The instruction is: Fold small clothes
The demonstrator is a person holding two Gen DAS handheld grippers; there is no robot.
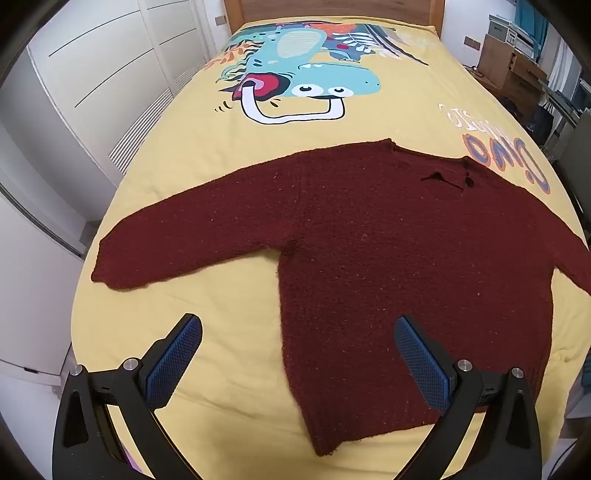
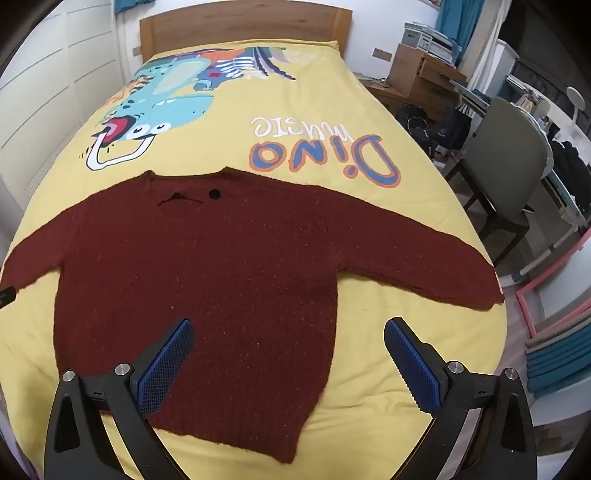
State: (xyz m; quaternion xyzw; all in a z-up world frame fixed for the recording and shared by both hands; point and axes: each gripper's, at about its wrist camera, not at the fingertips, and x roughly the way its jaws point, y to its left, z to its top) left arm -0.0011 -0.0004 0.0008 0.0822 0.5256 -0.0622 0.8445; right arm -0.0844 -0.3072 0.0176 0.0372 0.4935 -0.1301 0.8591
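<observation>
Lying flat and fully spread on a yellow bedspread (image 1: 221, 177): dark red knit sweater (image 1: 369, 240), hem toward the cameras, neckline toward the wooden headboard (image 2: 243, 26); both sleeves stretching straight out sideways, left sleeve (image 1: 177, 236) ending near the bed's left edge, right sleeve (image 2: 436, 258) reaching the bed's right edge; small slit and a dark button (image 2: 214, 193) showing just below the collar; hovering above the near end of the bed, left gripper (image 1: 297, 354) with blue-padded fingers spread wide, gripping nothing, left pad over bare yellow cloth, right pad over the sweater's lower body, straddling the garment's left side seam; hovering likewise, right gripper (image 2: 288, 354) with fingers spread wide and empty, left pad over the sweater's lower body, right pad over bare bedspread beyond the garment's right edge; not clearly touching fabric in either view; printed on the bedspread beyond the sweater, a teal cartoon dinosaur (image 1: 295, 70) and upside-down "Dino music" lettering (image 2: 325, 151); running along the left of the bed, white wardrobe doors (image 1: 96, 74); standing to the right of the bed, a grey-green chair (image 2: 506, 158), a wooden desk unit (image 2: 417, 77) and stacked teal and pink foam pieces (image 2: 557, 350) on the floor.
</observation>
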